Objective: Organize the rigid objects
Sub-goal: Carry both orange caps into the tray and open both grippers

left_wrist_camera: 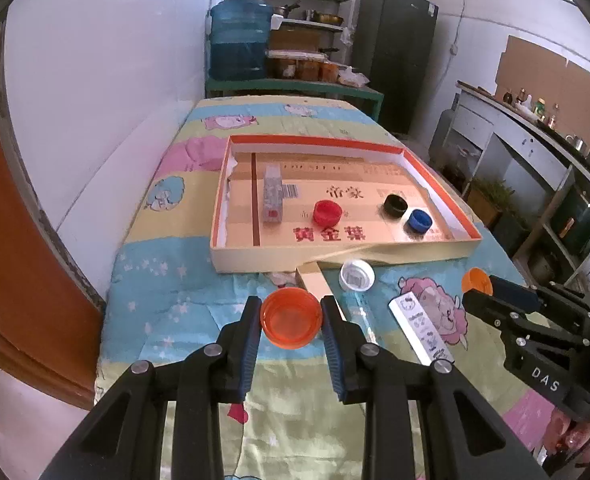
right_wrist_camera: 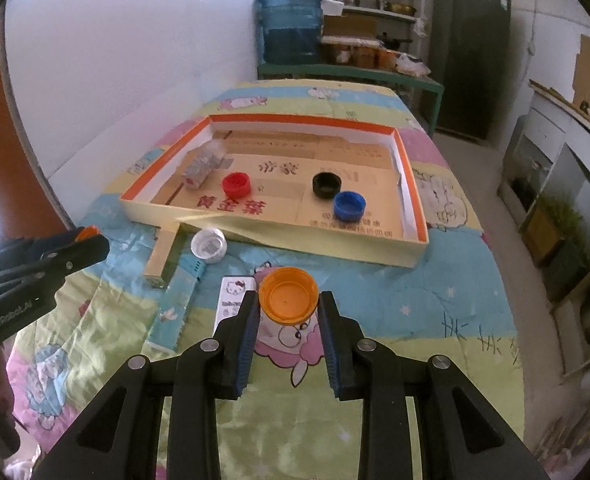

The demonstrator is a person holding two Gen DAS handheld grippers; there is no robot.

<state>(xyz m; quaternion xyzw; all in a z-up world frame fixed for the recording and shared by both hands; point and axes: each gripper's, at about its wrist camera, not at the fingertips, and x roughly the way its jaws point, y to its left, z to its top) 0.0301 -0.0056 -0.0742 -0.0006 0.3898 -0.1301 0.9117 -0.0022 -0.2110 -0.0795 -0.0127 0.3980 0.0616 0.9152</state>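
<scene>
My left gripper (left_wrist_camera: 291,314) is shut on a red-orange cap (left_wrist_camera: 291,322), open side up, held in front of the box. My right gripper (right_wrist_camera: 288,306) is shut on an orange cap (right_wrist_camera: 288,298); it also shows in the left wrist view (left_wrist_camera: 477,281). The shallow cardboard box (left_wrist_camera: 375,254) with an orange rim holds a red cap (left_wrist_camera: 327,212), a black cap (left_wrist_camera: 395,205), a blue cap (left_wrist_camera: 419,220) and a grey stick-shaped pack (left_wrist_camera: 273,196). A white cap (left_wrist_camera: 357,275) lies on the cloth just in front of the box.
On the cartoon-print cloth (left_wrist_camera: 167,304) lie a white Hello Kitty strip (left_wrist_camera: 421,330), a clear tube (left_wrist_camera: 361,312) and a beige cardboard strip (left_wrist_camera: 315,280). A wall runs along the left. A water jug (left_wrist_camera: 239,40), shelves and a dark cabinet (left_wrist_camera: 393,52) stand behind the table.
</scene>
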